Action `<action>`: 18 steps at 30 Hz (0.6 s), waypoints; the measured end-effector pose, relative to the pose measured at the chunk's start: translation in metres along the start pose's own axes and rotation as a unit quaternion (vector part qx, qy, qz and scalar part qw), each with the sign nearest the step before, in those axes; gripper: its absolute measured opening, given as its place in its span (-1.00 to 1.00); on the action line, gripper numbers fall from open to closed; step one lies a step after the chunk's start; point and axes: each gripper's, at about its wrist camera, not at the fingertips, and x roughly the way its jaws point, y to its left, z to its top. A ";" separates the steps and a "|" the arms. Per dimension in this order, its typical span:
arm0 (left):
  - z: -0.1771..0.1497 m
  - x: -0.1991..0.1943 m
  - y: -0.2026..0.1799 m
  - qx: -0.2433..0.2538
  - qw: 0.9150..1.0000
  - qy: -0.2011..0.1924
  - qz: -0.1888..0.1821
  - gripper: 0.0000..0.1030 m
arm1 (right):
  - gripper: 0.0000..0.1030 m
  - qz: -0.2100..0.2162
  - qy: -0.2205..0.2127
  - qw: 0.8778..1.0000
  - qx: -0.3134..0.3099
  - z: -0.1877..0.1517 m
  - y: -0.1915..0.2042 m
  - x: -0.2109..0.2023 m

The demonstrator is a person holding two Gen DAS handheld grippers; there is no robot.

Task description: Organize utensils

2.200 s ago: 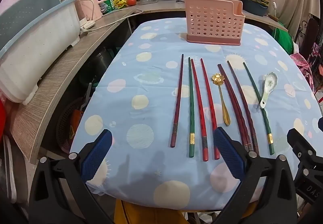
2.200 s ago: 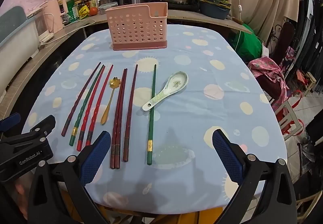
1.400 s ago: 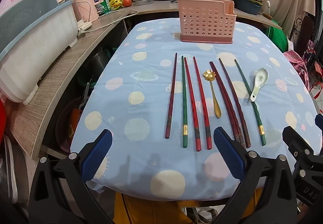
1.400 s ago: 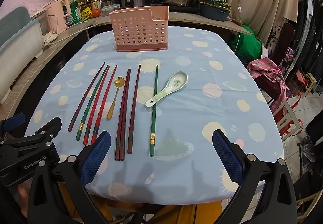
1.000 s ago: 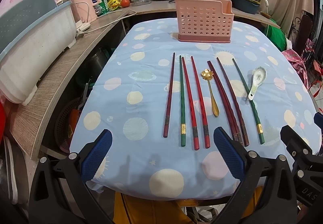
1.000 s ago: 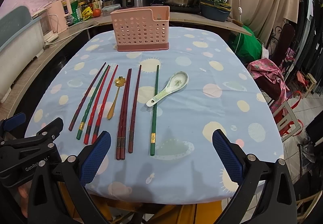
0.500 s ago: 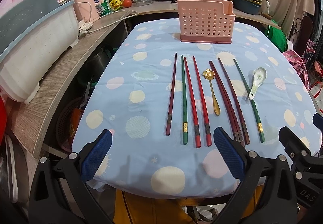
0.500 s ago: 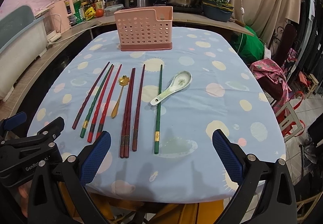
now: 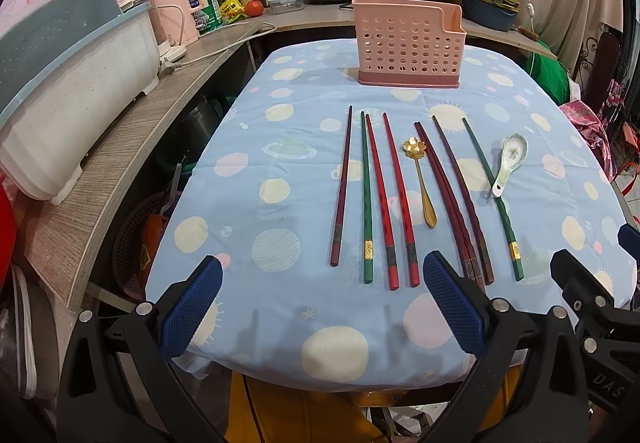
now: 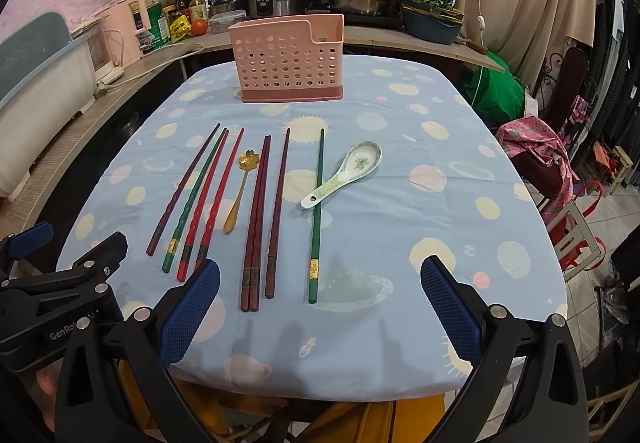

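Currently, no utensil has been moved: all lie flat on the table (image 9: pixel 248 219), on the near side of the pink holder (image 9: pixel 409 43), which stands upright at the table's far end. Both grippers hover above the near edge, well short of the holder. The left gripper (image 9: pixel 320 305) has its jaws spread wide and holds nothing; the right gripper (image 10: pixel 320 305) is likewise spread and empty.

Layout, referenced to the pink holder:
- The chopsticks (image 9: pixel 380 195) lie in a row with their tips pointing toward the holder. Several touch or nearly touch a neighbour.
- The gold spoon (image 9: pixel 420 179) lies within the row, its bowl toward the holder.
- The ceramic spoon (image 10: pixel 344 173) lies to the right of the row, its handle resting against the outermost green chopstick (image 10: pixel 318 211).

Step in hand, as judged: select and approach a first utensil.

Recommended practice:
- Start with an outer item, such as the ceramic spoon or the green chopstick; the clearance there is better.
- Lower the gripper so the jaws straddle the piece across its width, then close near the thicker, decorated end.
- Avoid the paired dark chopsticks at first; one pinch could drag both.
- Expect thin sticks to roll on the cloth, so descend squarely.
- Insert upright into the holder's open top.
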 end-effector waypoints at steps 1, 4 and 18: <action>0.000 0.000 0.000 0.000 1.000 0.000 0.000 0.86 | 0.87 0.000 0.000 1.000 0.000 0.000 0.000 0.000; 0.000 0.000 0.000 0.000 1.000 0.000 0.000 0.86 | 0.87 0.000 0.000 1.000 0.000 0.000 0.000 0.000; -0.001 -0.003 0.003 -0.002 1.000 0.001 0.000 0.86 | 0.87 0.001 0.000 1.000 -0.001 0.000 0.002 -0.001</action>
